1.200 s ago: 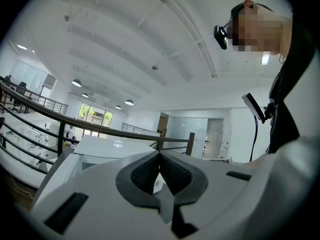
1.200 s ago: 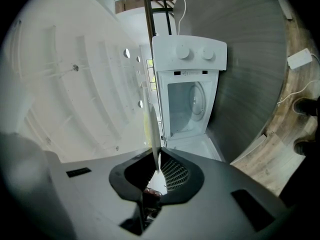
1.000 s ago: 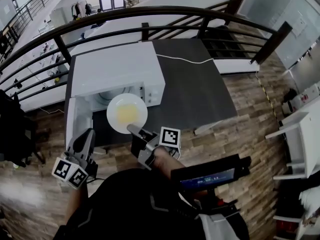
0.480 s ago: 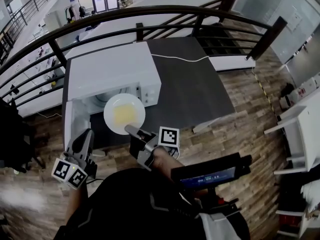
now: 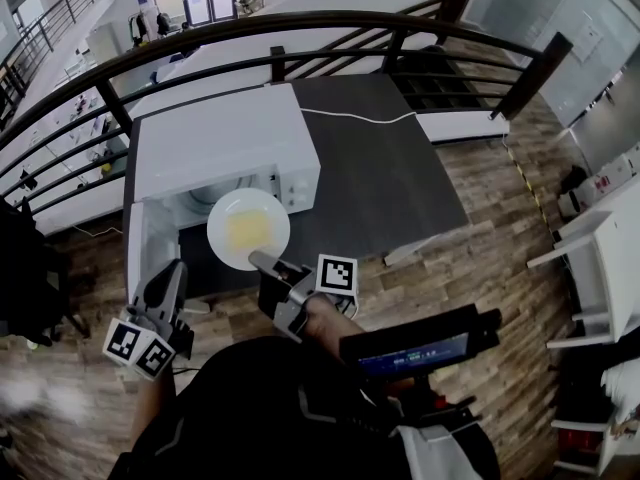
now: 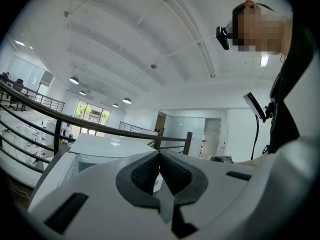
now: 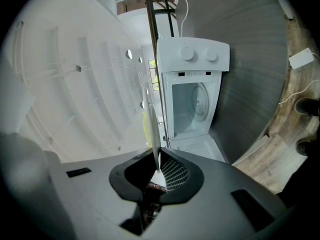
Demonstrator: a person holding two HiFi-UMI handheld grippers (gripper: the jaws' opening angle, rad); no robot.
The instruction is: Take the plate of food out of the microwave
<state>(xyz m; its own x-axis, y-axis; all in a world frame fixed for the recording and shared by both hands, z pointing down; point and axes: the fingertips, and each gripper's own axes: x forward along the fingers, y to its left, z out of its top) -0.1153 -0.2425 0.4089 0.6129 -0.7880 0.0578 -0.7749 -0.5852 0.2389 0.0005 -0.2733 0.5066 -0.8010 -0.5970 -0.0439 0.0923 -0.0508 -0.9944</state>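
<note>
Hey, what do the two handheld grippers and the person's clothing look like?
The left gripper and right gripper have light grey moulded bodies with dark cross-hatched pads. Each carries a white cube printed with black square markers. The person wears a dark top.

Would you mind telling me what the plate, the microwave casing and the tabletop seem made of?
The plate looks like glazed ceramic, perhaps melamine: smooth white, thin rim. The microwave casing seems white painted metal or plastic, smooth with a soft sheen. The tabletop appears dark grey matte laminate, though its streaked look leaves metal possible.
</note>
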